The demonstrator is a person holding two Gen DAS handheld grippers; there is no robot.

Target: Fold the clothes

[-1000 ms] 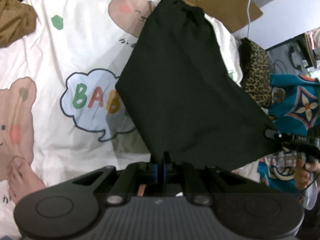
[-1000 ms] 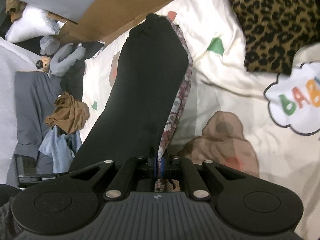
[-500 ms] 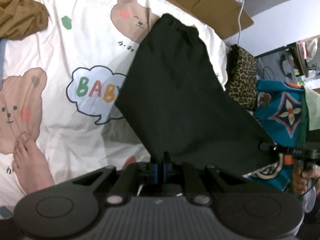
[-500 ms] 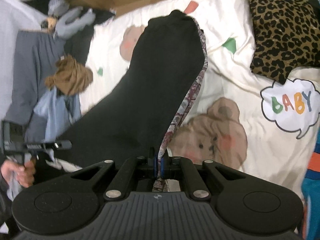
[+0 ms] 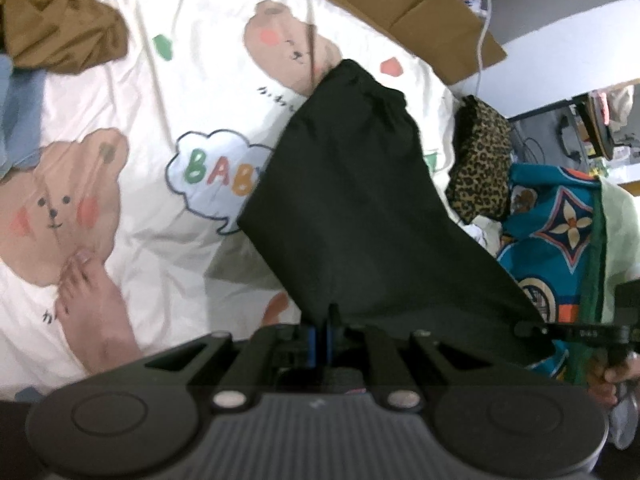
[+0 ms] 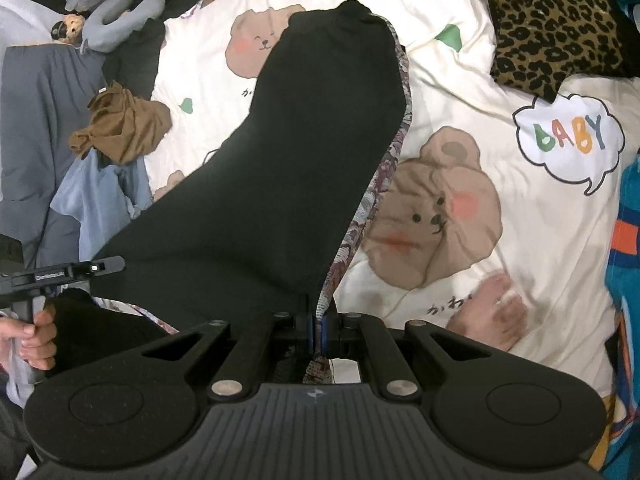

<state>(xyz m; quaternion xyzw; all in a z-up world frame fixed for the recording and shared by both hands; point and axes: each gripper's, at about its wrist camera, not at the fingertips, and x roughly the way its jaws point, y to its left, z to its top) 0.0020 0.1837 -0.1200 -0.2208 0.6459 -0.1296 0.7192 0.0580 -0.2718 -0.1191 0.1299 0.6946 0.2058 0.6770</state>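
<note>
A black garment (image 5: 360, 200) with a patterned purple lining (image 6: 384, 184) hangs stretched between my two grippers above the bear-print sheet (image 5: 168, 92). My left gripper (image 5: 320, 320) is shut on one corner of its upper edge. On the other corner, where the lining shows, my right gripper (image 6: 316, 316) is shut. The gathered far end of the black garment (image 6: 312, 140) hangs down towards the sheet. In the left wrist view the right gripper (image 5: 532, 328) pinches the cloth at the right. In the right wrist view the left gripper (image 6: 116, 264) pinches it at the left.
A brown garment (image 6: 120, 128) and a light blue one (image 6: 100, 188) lie crumpled at the sheet's edge. A leopard-print cushion (image 6: 560, 28) and a teal patterned cloth (image 5: 560, 232) lie on the other side. A person's bare foot (image 5: 92, 308) rests on the sheet. Cardboard (image 5: 400, 0) lies beyond.
Both grippers have risen with the black garment still pinched. Its lower end hangs higher over the sheet, and more of the bed and the foot have come into view.
</note>
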